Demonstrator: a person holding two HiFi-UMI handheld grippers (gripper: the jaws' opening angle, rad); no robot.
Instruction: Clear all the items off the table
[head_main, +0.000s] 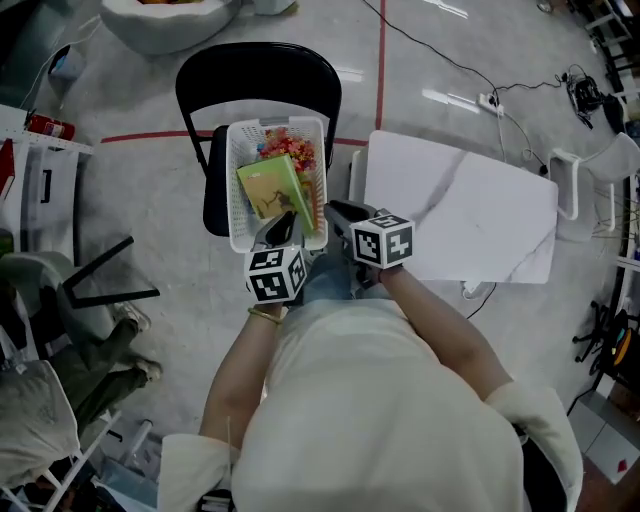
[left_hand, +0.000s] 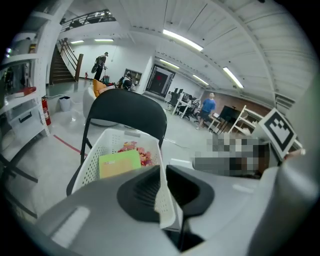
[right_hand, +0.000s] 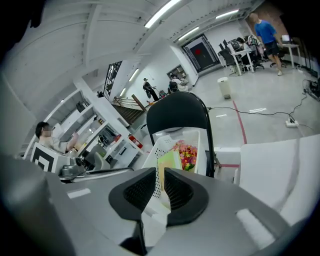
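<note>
A white perforated basket (head_main: 236, 190) rests over the seat of a black folding chair (head_main: 258, 75). It holds a green book (head_main: 272, 187) and colourful flowers (head_main: 290, 145). My left gripper (head_main: 283, 228) is shut on the basket's near rim; in the left gripper view the wall of the basket (left_hand: 100, 155) runs up between the jaws of the left gripper (left_hand: 164, 192). My right gripper (head_main: 335, 215) is shut on the near right corner, and in the right gripper view the right gripper (right_hand: 161, 187) pinches the wall of the basket (right_hand: 160, 150). The white table (head_main: 470, 215) at right is bare.
A seated person's legs (head_main: 110, 350) and white shelving (head_main: 40, 170) are at the left. A cable and power strip (head_main: 490, 100) lie on the floor behind the table. A white chair (head_main: 600, 170) stands at the far right.
</note>
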